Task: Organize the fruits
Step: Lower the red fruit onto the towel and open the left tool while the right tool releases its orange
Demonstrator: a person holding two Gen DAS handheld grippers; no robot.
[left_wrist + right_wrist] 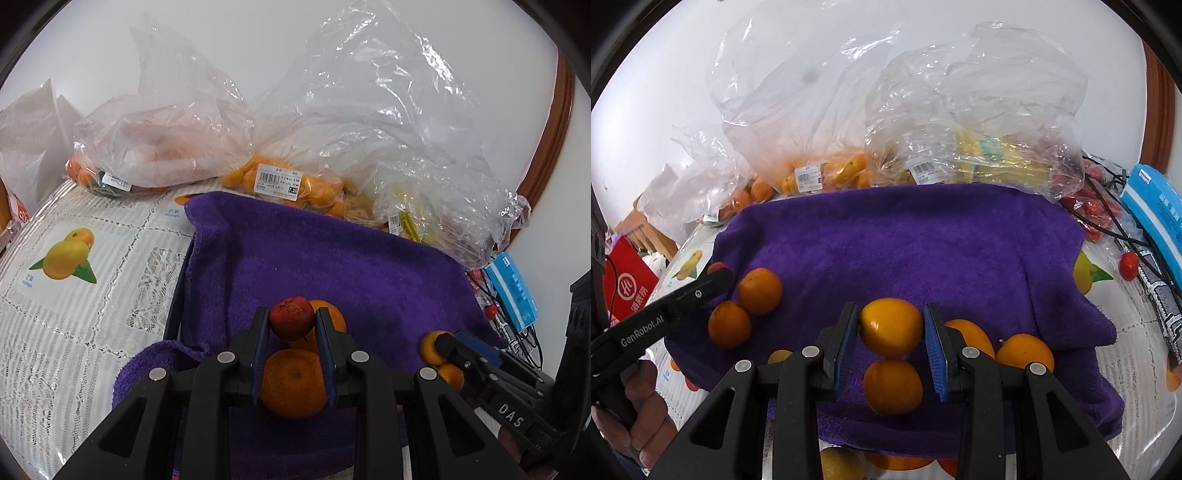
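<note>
A fuzzy, matt purple terry-cloth towel [905, 240] is lying under glossy, smooth-skinned orange fruits [891, 326]. Crinkled clear plastic bags [979, 122] are glinting behind, beside a lace-patterned tablecloth [92, 295].

1. A towel [905, 243] lies spread on the table [74, 314].
2. Behind the towel, bags of fruit [820, 173] stand in a row against the wall.
3. Two oranges [759, 291] sit touching on the towel's left part.
4. More oranges [1025, 352] lie near its front right.
5. A box [1156, 210] rests on the table, right of the towel.
6. Small tomatoes [1128, 265] lie beside the box.
</note>
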